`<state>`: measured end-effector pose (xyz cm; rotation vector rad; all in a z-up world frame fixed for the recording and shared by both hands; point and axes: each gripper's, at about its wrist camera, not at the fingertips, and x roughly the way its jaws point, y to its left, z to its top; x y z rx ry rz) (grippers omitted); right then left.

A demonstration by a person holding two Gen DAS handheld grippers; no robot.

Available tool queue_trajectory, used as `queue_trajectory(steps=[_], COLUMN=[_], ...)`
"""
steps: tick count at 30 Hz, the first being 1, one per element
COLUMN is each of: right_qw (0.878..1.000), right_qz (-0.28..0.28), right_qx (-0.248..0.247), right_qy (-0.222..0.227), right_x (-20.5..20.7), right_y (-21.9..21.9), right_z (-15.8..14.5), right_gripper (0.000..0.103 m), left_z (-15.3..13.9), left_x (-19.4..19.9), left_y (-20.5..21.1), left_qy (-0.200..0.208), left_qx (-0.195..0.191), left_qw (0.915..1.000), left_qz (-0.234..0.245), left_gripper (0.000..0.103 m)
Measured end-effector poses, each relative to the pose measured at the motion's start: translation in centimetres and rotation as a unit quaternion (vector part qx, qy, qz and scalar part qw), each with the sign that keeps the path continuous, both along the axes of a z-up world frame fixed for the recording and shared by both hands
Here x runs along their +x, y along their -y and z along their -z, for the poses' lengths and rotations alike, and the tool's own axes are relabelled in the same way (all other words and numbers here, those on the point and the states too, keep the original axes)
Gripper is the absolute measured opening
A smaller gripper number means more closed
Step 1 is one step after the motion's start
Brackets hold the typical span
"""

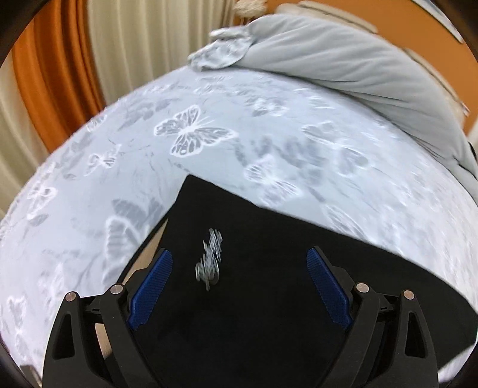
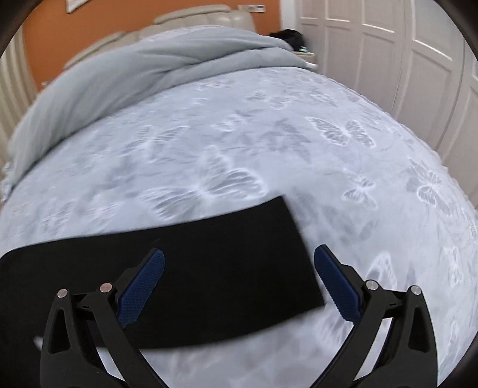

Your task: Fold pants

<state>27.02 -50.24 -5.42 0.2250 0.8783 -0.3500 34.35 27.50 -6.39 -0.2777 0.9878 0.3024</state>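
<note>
Nearest the left wrist camera, the left gripper [image 1: 239, 262] has its blue-padded fingers [image 1: 151, 288] spread wide with nothing pinched between them; it is released above the black pants [image 1: 269, 298], which lie flat on the bed. A pale script logo [image 1: 209, 258] on the fabric shows between the two fingers, blurred. In the right wrist view, the right gripper [image 2: 239, 262] is likewise spread apart and released, grasping nothing; its left finger sits over the black cloth and its right finger over bare bedding, just past the pants' straight end edge. From that side the pants [image 2: 185, 268] appear as a long, neat dark band running off toward the left edge of the picture. Around them spreads the light grey bedspread [image 1: 209, 134] printed with white and grey butterflies. Farther back, a plain grey duvet [image 2: 119, 74] is bunched up along the head of the bed, against a cream padded headboard [image 2: 194, 15]. Beyond are an orange wall [image 2: 89, 27], cream and orange curtains [image 1: 128, 44], and white panelled doors [image 2: 388, 44].
</note>
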Motion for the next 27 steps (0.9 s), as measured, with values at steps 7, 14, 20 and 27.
queue_trajectory(steps=[7, 14, 20, 27], right_qw=[0.999, 0.999, 0.998, 0.991], right_qz=[0.040, -0.005, -0.028, -0.079], right_qx=[0.025, 0.032, 0.022, 0.016], right_qy=[-0.024, -0.012, 0.046, 0.102], right_x=[4.3, 4.4, 0.1, -8.9], right_y=[3.4, 1.3, -0.1, -1.3], right_z=[3.4, 3.5, -1.5, -7.7], right_gripper=[0.097, 0.014, 0.012, 0.012], left_z=[3.7, 3.2, -1.8, -8.8], left_x=[4.3, 5.8, 1.6, -10.0], left_y=[-2.5, -1.3, -1.0, -2.6], left_qy=[-0.010, -0.028, 0.030, 0.090], left_qx=[-0.041, -0.013, -0.035, -0.068], left_qw=[0.9977, 0.9994, 0.9987, 0.9932], left_qz=[-0.054, -0.014, -0.021, 0.027], left_gripper=[0.091, 0.012, 0.004, 0.004])
